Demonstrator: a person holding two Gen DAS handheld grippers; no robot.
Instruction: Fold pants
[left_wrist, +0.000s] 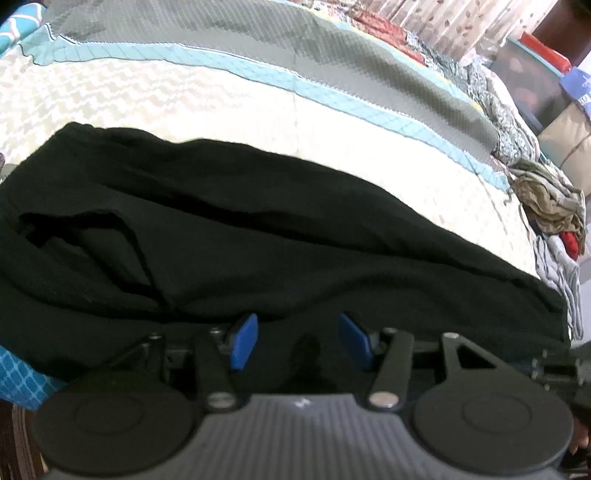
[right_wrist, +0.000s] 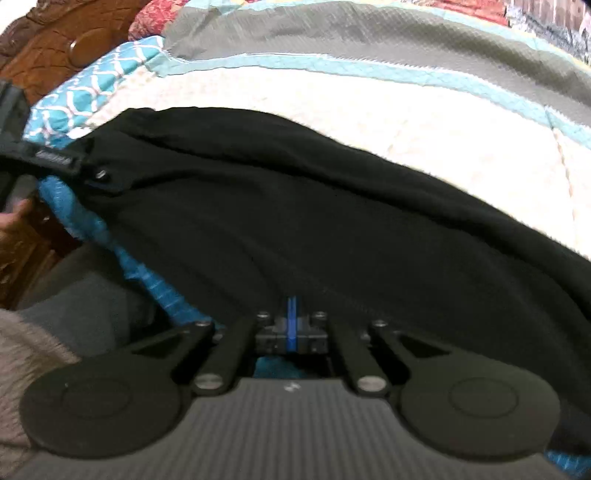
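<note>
Black pants (left_wrist: 258, 236) lie stretched across the cream quilt (left_wrist: 184, 107), with a loose fold at their left end. In the left wrist view my left gripper (left_wrist: 300, 338) hovers at the pants' near edge. Its blue pads (left_wrist: 243, 341) stand apart and press on nothing. In the right wrist view the same pants (right_wrist: 314, 206) fill the middle. My right gripper (right_wrist: 291, 317) sits at their near hem, its blue pads pressed flat together on the cloth's edge. Part of the left gripper's body (right_wrist: 55, 160) rests at the pants' far left end, with a hand (right_wrist: 14, 218) behind it.
A grey blanket with a teal border (left_wrist: 332, 70) runs along the far side of the bed. Crumpled clothes (left_wrist: 546, 199) are heaped at the right edge. A wooden headboard (right_wrist: 74, 40) stands at the upper left, and a person's grey-clad leg (right_wrist: 85, 306) is beside the bed's teal sheet (right_wrist: 85, 99).
</note>
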